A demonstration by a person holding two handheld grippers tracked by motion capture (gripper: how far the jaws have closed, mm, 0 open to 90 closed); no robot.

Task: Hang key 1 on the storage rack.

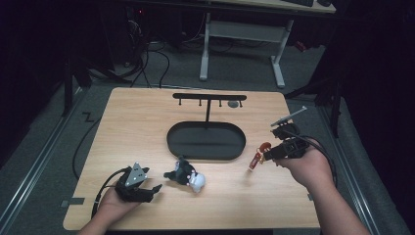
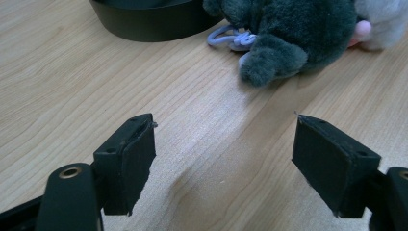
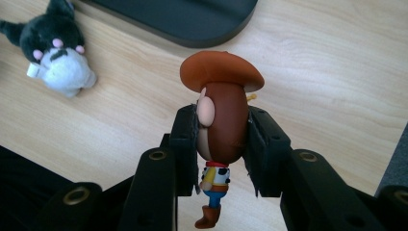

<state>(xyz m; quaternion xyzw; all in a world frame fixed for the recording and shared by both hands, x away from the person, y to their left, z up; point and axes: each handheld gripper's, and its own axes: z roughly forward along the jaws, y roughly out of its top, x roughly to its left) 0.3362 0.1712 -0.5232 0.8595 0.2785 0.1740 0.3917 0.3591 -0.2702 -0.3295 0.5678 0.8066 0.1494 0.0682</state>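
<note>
One cowboy figure (image 3: 221,125), clamped in right gripper (image 3: 222,144)

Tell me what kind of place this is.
Probably a lab recording station: a light wooden table ringed by dark curtains, loose floor cables, a white-legged desk behind, and hand-held grippers working small toys.

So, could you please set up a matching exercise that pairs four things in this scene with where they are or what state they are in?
Things:
1. cowboy figure
2. plush toy
3. left gripper
4. tray

States or places:
A. open, with nothing between its jaws
B. black oval at the middle of the table, at the foot of a hook stand
C. clamped by the head in the right gripper, off the table
D. lying on the table between the two hands

Pairs: 1-C, 2-D, 3-A, 4-B
</note>
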